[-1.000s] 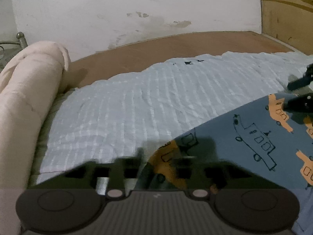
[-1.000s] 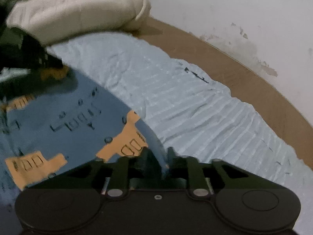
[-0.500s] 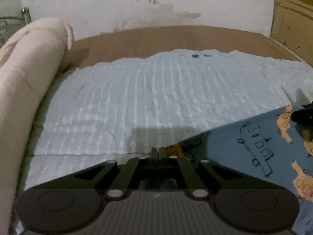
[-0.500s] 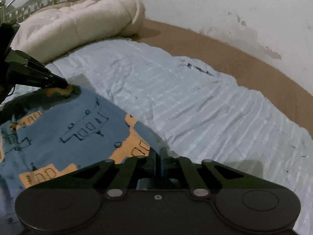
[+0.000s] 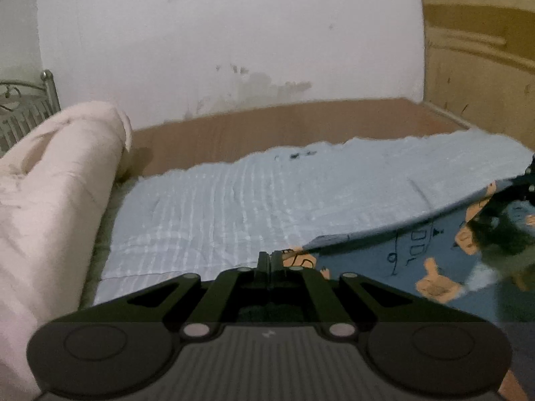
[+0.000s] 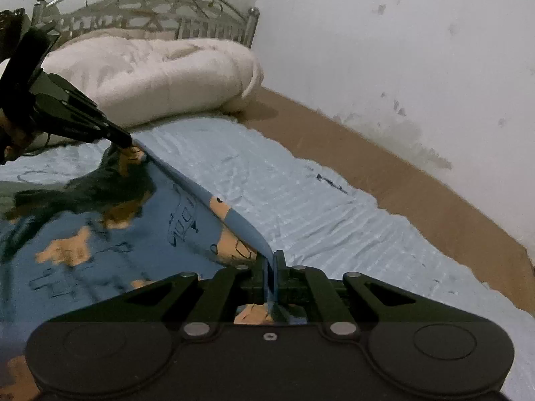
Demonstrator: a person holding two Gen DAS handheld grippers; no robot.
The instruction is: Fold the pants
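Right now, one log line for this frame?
left gripper: shut on pants edge | right gripper: shut on pants edge | edge lifted off bedsheet

Matte black left gripper, ribbed grey body, silver pivot screws, possibly a small logo.

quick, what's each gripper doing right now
left gripper: shut on the edge of the blue printed pants
right gripper: shut on the pants' edge too
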